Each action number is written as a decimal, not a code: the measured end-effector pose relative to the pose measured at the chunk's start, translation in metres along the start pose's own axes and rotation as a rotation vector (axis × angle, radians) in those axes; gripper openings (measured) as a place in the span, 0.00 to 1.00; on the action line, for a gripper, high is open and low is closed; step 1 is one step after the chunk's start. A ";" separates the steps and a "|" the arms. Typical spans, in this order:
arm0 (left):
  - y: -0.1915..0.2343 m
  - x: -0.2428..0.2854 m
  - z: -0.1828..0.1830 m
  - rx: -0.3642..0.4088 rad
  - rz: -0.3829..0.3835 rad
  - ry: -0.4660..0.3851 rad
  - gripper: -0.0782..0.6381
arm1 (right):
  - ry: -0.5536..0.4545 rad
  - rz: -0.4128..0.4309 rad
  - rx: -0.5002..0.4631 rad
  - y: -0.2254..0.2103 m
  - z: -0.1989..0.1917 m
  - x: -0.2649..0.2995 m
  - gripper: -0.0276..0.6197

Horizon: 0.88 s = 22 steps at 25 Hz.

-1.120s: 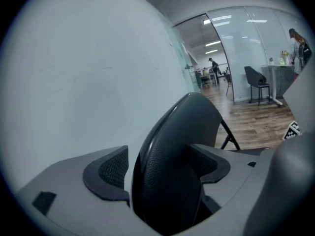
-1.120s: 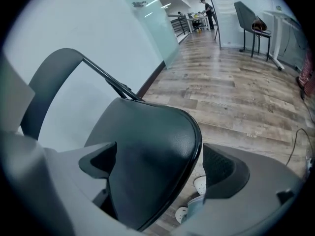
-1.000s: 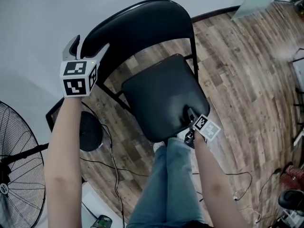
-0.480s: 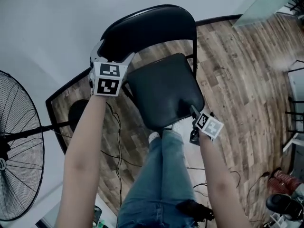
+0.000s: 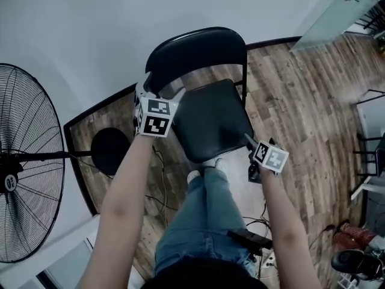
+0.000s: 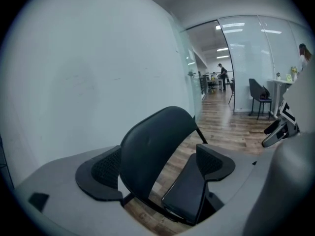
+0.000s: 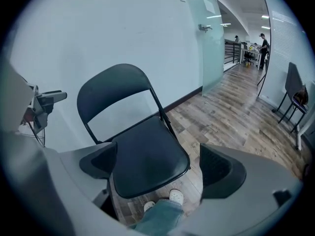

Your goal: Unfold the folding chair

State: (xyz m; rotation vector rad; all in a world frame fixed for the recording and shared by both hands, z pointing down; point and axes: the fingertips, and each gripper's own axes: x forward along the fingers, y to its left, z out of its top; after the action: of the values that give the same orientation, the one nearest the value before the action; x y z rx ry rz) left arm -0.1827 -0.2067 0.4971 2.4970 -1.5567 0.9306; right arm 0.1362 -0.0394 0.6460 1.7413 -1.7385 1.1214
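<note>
Right gripper view has the right gripper (image 7: pixel 158 168) with jaws wide apart, gripping nothing, the seat (image 7: pixel 147 154) of the folding chair (image 7: pixel 113 90) lying below them at lower centre. Left gripper view shows the left gripper (image 6: pixel 156 170) spread wide too, its jaws having just been opening, the chair's backrest (image 6: pixel 150 146) between the pads, contact unclear. Farther off, the chair stands unfolded on the wooden floor (image 5: pixel 301 101) beside the pale wall (image 5: pixel 90 29).

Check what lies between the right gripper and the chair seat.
Nothing. In the right gripper view the right gripper, jaws open and empty, looks down at the seat with only air between them.
</note>
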 end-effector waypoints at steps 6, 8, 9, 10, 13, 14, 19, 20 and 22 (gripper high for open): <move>-0.003 -0.039 0.018 -0.045 0.015 -0.054 0.74 | -0.057 0.052 -0.038 0.034 0.027 -0.051 0.84; -0.004 -0.054 0.027 -0.078 0.018 -0.081 0.74 | -0.077 0.091 -0.057 0.046 0.033 -0.061 0.84; -0.005 -0.062 0.032 -0.093 0.019 -0.098 0.74 | -0.085 0.109 -0.067 0.052 0.037 -0.067 0.84; -0.006 -0.070 0.038 -0.104 0.020 -0.114 0.74 | -0.092 0.123 -0.077 0.057 0.041 -0.072 0.84; -0.006 -0.088 0.051 -0.109 0.026 -0.152 0.74 | -0.115 0.148 -0.116 0.069 0.057 -0.087 0.84; -0.005 -0.093 0.055 -0.105 0.028 -0.163 0.74 | -0.124 0.151 -0.136 0.073 0.063 -0.092 0.84; -0.004 -0.124 0.068 -0.071 0.032 -0.214 0.73 | -0.207 0.179 -0.194 0.089 0.087 -0.128 0.84; -0.004 -0.130 0.070 -0.066 0.032 -0.223 0.74 | -0.230 0.188 -0.197 0.091 0.091 -0.136 0.84; -0.005 -0.141 0.072 -0.067 0.029 -0.242 0.73 | -0.273 0.195 -0.212 0.096 0.099 -0.154 0.84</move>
State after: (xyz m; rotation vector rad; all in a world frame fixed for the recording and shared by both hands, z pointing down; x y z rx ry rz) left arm -0.1888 -0.1163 0.3668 2.6271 -1.6622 0.5846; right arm 0.0852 -0.0333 0.4463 1.6841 -2.1439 0.7639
